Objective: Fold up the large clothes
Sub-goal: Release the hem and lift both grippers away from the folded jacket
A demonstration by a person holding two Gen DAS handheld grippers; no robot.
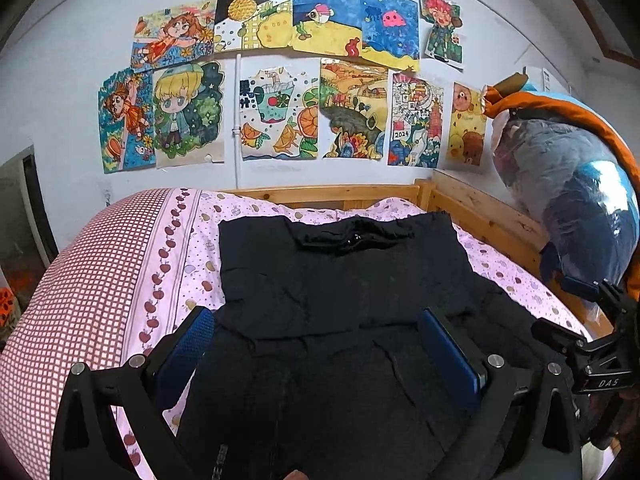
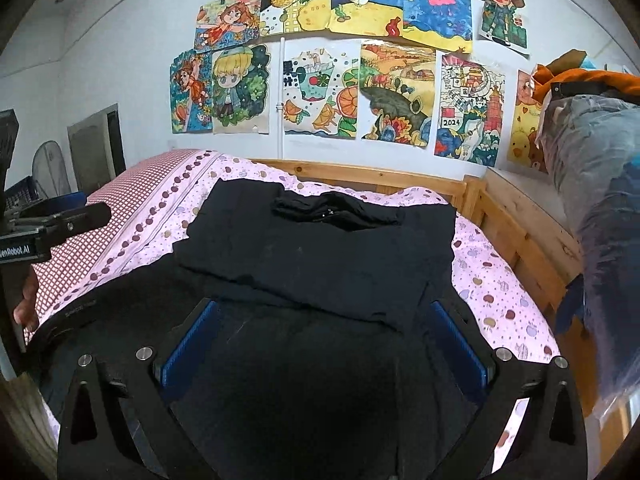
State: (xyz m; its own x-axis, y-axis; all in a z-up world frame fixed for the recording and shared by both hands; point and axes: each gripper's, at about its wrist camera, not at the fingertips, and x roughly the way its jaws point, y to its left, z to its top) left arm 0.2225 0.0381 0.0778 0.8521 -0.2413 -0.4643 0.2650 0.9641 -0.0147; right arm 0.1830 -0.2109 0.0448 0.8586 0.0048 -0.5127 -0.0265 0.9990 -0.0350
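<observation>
A large black garment (image 1: 340, 280) lies spread on the pink patterned bed sheet (image 1: 192, 248), its collar at the far end and its sides folded in. It also shows in the right wrist view (image 2: 320, 260). My left gripper (image 1: 316, 320) is open above the garment's near part, blue pads wide apart, holding nothing. My right gripper (image 2: 324, 312) is open too, hovering over the near part of the garment. The right gripper's body shows at the right edge of the left wrist view (image 1: 600, 356), and the left one's at the left edge of the right wrist view (image 2: 52, 224).
A wooden bed frame (image 1: 480, 208) runs along the far and right sides. A clear bag of clothes with orange fabric (image 1: 568, 184) sits on the right rail. Children's drawings (image 1: 280, 80) cover the wall. A red checked cover (image 1: 80, 280) lies at the left.
</observation>
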